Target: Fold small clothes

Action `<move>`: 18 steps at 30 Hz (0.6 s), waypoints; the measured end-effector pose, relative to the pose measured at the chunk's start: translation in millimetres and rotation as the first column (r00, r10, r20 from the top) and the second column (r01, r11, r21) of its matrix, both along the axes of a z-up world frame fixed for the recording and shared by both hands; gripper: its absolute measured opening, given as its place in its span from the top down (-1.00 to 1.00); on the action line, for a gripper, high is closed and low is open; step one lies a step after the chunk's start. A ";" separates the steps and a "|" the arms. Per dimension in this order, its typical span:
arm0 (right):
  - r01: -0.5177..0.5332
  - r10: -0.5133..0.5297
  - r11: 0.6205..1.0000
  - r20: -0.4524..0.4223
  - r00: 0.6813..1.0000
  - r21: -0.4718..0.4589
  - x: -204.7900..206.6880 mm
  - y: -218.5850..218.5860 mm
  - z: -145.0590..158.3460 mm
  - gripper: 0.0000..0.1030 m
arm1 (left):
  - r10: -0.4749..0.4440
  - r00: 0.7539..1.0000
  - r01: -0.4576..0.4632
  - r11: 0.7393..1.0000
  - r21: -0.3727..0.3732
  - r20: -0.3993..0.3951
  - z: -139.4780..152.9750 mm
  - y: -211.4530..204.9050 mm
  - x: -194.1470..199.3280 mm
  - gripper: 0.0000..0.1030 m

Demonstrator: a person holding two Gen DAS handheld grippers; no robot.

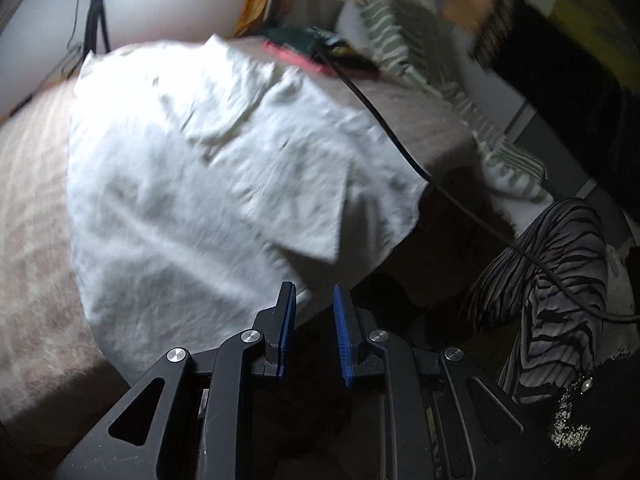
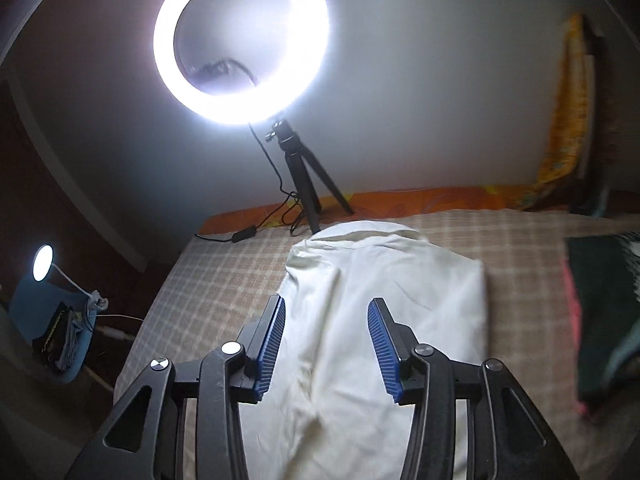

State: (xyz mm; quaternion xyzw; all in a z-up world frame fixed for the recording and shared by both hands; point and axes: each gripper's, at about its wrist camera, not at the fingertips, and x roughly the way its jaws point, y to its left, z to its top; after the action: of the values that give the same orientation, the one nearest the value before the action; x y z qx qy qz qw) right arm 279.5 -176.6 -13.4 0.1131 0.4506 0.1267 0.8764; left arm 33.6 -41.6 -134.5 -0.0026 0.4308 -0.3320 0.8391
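A white garment (image 1: pixel 208 168) lies spread and creased on the checked bed cover (image 1: pixel 36 240); one flap is folded over near its right edge. My left gripper (image 1: pixel 314 308) hovers at the garment's near edge, its blue pads a narrow gap apart with nothing between them. In the right wrist view the same white garment (image 2: pixel 384 320) lies lengthwise below my right gripper (image 2: pixel 326 320). Its jaws stand open above the cloth, and no cloth is pinched by the pads.
A lit ring light (image 2: pixel 240 40) on a black tripod (image 2: pixel 308 188) stands at the bed's far side. Dark green and pink folded clothes (image 2: pixel 596 304) lie at the right. A green-striped cloth (image 1: pixel 404 40), a black cable (image 1: pixel 384 120) and a dark sleeve (image 1: pixel 560 80) are at the bed's right edge.
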 end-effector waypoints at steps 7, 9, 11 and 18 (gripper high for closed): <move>0.080 -0.082 0.996 -0.034 0.996 -0.041 -108.9 -55.1 -8.2 0.06 | 0.037 0.995 -0.033 0.999 -0.040 0.096 24.8 -10.0 2.0 0.66; 0.095 -0.099 0.994 -0.067 0.993 -0.058 -133.1 -67.3 -20.4 0.06 | 0.037 0.994 -0.032 0.998 -0.045 0.103 27.0 -18.8 6.9 0.66; 0.111 -0.115 0.993 -0.097 0.989 -0.046 -154.1 -80.1 -33.7 0.06 | 0.017 0.992 -0.012 0.999 -0.040 0.124 29.8 -30.7 8.3 0.63; 0.139 -0.135 0.990 -0.206 0.969 0.001 -199.4 -109.1 -77.6 0.06 | -0.030 0.984 0.036 0.999 -0.029 0.173 29.1 -73.2 5.7 0.01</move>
State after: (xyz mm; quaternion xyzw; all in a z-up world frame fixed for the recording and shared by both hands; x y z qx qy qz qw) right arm 80.1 -285.8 -91.0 0.1633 0.5289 0.0570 0.8309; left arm 39.3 -114.8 -105.4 0.0198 0.3512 -0.3519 0.8674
